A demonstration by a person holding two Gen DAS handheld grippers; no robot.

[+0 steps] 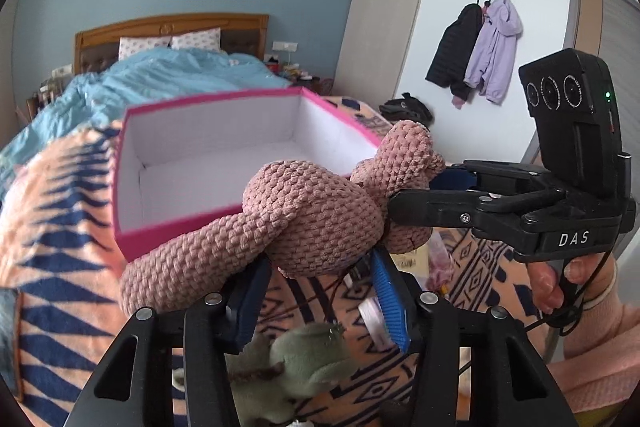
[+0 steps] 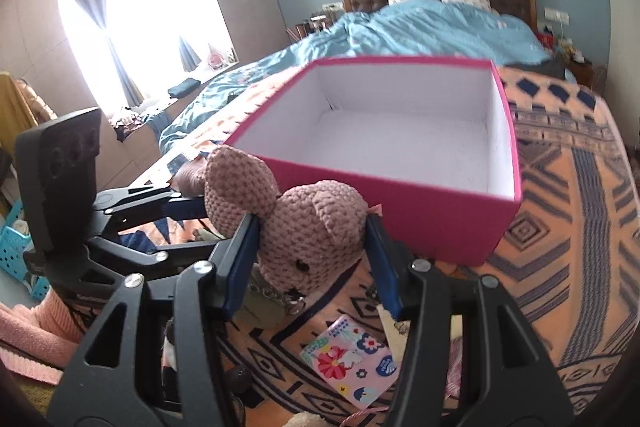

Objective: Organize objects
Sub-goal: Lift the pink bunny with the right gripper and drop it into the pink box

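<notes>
Both tongs, L (image 1: 320, 291) & R (image 2: 312, 259), seemingly grip crochet toy (image 2: 316, 231); pink box (image 2: 400, 203) just beyond.

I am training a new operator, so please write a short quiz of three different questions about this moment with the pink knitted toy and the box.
1. True or false: the pink box already holds the pink knitted toy.
2. Which grippers touch the toy? A) only the left gripper B) only the right gripper C) both
3. Fill in: below the left gripper, on the patterned blanket, lies a ____ plush toy.

Key
1. False: the box is empty, and the toy is held in front of it.
2. C: each gripper has the toy between its fingers.
3. green
</notes>
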